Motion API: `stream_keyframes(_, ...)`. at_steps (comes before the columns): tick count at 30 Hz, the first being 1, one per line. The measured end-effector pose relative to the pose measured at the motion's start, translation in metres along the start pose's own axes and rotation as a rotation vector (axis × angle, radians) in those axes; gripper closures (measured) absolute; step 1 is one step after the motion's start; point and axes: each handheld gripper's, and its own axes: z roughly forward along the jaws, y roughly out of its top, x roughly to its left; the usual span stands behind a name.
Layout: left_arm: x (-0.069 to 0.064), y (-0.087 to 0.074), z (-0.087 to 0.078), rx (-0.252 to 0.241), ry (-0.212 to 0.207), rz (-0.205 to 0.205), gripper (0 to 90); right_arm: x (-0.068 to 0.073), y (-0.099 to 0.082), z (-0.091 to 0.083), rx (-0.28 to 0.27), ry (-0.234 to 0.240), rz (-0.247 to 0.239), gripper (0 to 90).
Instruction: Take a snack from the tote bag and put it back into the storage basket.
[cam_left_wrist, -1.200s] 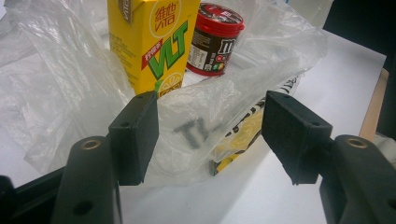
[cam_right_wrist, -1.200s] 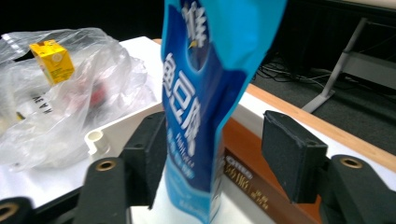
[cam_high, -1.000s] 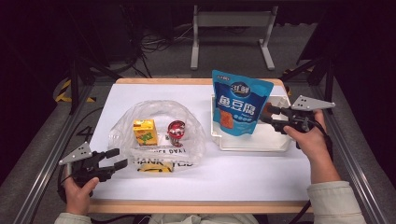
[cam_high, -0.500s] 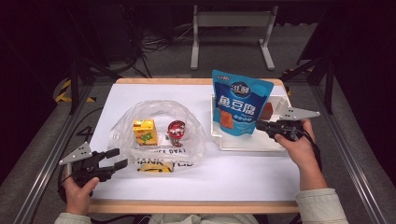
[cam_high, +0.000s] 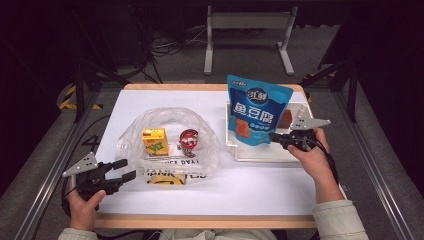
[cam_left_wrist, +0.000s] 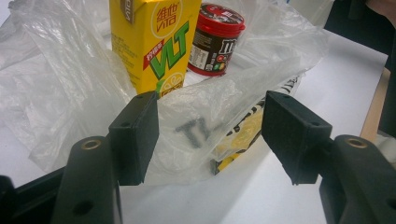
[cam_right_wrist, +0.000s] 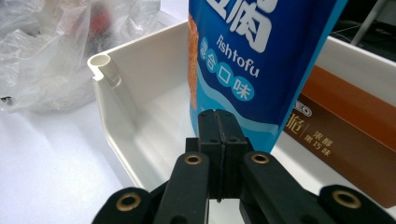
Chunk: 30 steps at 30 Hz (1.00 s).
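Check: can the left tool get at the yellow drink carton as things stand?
Probably not directly. The left tool is open and faces the yellow drink carton, but the clear plastic bag lies draped between them, so the pads would likely catch film first.

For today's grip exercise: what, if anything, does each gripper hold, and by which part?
The right gripper pinches the blue fish tofu pouch at its bottom edge. The left gripper is open, holding nothing.
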Motion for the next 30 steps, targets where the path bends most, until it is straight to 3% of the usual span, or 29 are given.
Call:
stream_keyframes(8, 0.0, 0.0, 0.0, 0.002, 0.0, -0.002, 37.4, -0.001, -0.003, 0.012, 0.051, -0.01, -0.003, 90.0)
stream_keyframes(18, 0.0, 0.0, 0.0, 0.005, 0.0, -0.001, 37.4, -0.007, -0.012, 0.026, 0.094, -0.058, 0.017, 90.0)
stream_keyframes(30, -0.001, 0.0, 0.0, 0.005, -0.001, -0.005, 37.4, -0.011, -0.016, 0.032, 0.096, -0.113, 0.031, 90.0)
